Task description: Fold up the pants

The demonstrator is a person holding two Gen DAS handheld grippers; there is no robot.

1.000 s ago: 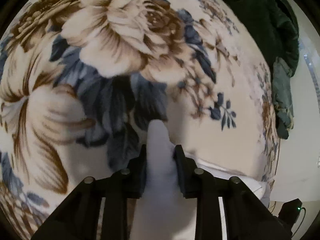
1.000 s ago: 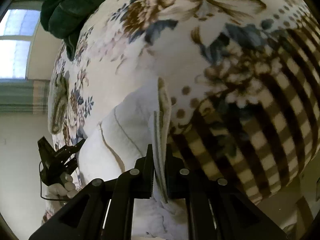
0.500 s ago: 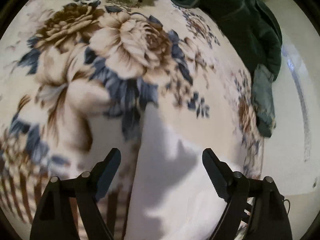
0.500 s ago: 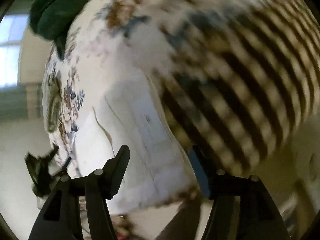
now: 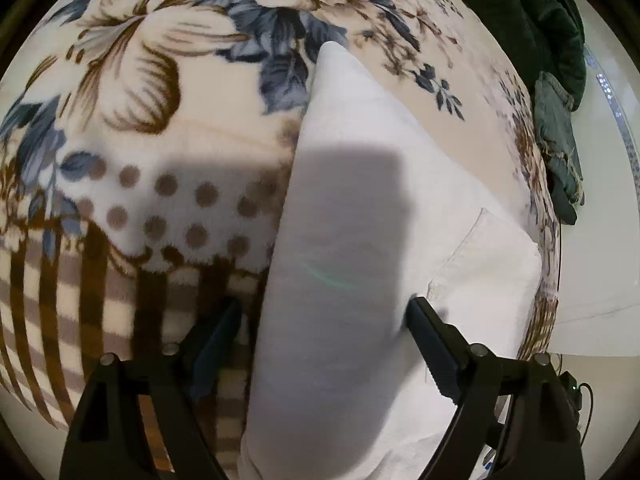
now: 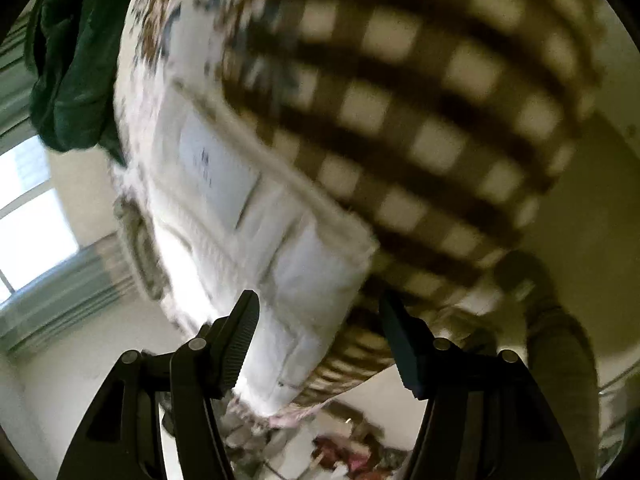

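White pants (image 5: 360, 208) lie folded in a long flat stack on a floral and checked blanket (image 5: 152, 92). My left gripper (image 5: 324, 320) hovers open above the near end of the pants and holds nothing; its shadow falls on the cloth. In the blurred right wrist view the white pants (image 6: 248, 208) lie along the blanket's edge. My right gripper (image 6: 316, 328) is open and empty, above the pants' near end.
A dark green garment (image 5: 532, 20) and a grey-green cloth (image 5: 560, 136) lie at the bed's far right edge; the green garment also shows in the right wrist view (image 6: 72, 64). A window (image 6: 24, 208) is at the left. Clutter lies on the floor below (image 6: 344, 452).
Both grippers were shut on the white pants a second ago. They opened, let the cloth drop flat, and have drawn back. The right wrist view is swinging and blurred.
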